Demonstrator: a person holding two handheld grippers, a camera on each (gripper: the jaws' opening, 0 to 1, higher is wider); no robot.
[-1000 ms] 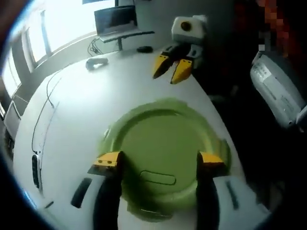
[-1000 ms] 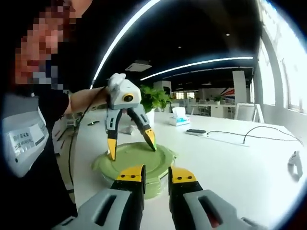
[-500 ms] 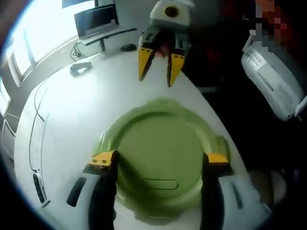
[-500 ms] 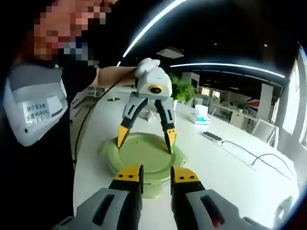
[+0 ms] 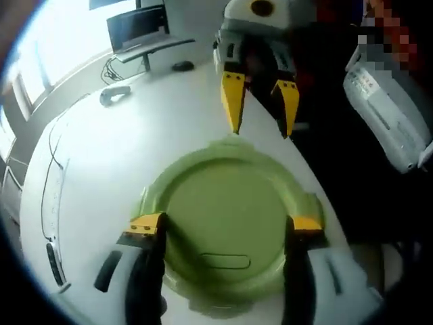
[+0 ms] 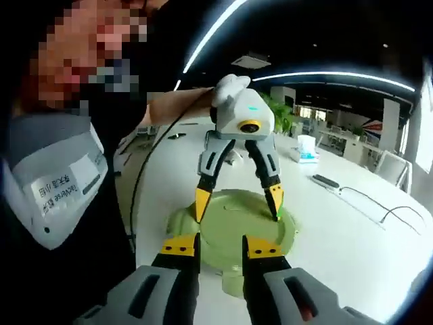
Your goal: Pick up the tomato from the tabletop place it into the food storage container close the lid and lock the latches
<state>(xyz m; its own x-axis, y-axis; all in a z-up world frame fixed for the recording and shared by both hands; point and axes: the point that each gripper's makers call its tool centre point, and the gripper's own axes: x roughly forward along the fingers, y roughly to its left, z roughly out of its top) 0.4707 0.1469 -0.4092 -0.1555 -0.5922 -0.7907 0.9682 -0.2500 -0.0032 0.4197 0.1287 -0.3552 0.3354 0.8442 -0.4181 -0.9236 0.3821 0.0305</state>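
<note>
A round green food storage container with its lid on (image 5: pixel 223 213) sits on the white table (image 5: pixel 101 169). My left gripper (image 5: pixel 226 227) stands open, one jaw at each side of the lid's near half. My right gripper (image 5: pixel 260 112) comes in from the far side, open, its yellow tips just above the lid's far rim. In the right gripper view the container (image 6: pixel 233 233) lies just beyond my right gripper (image 6: pixel 222 247). The left gripper (image 6: pixel 239 202) reaches down over the lid there, jaws spread wide, held by a gloved hand.
A person (image 6: pixel 61 183) stands close at the table's edge, with a grey sleeve patch (image 5: pixel 385 108). A monitor (image 5: pixel 139 30), a mouse (image 5: pixel 181 66), a grey object (image 5: pixel 114 95) and a cable (image 5: pixel 54 183) lie farther off. A tissue box (image 6: pixel 308 145) stands beyond.
My right gripper has come closer to the lid's far rim and its jaws have spread a little. The left gripper has stayed over the lid.
</note>
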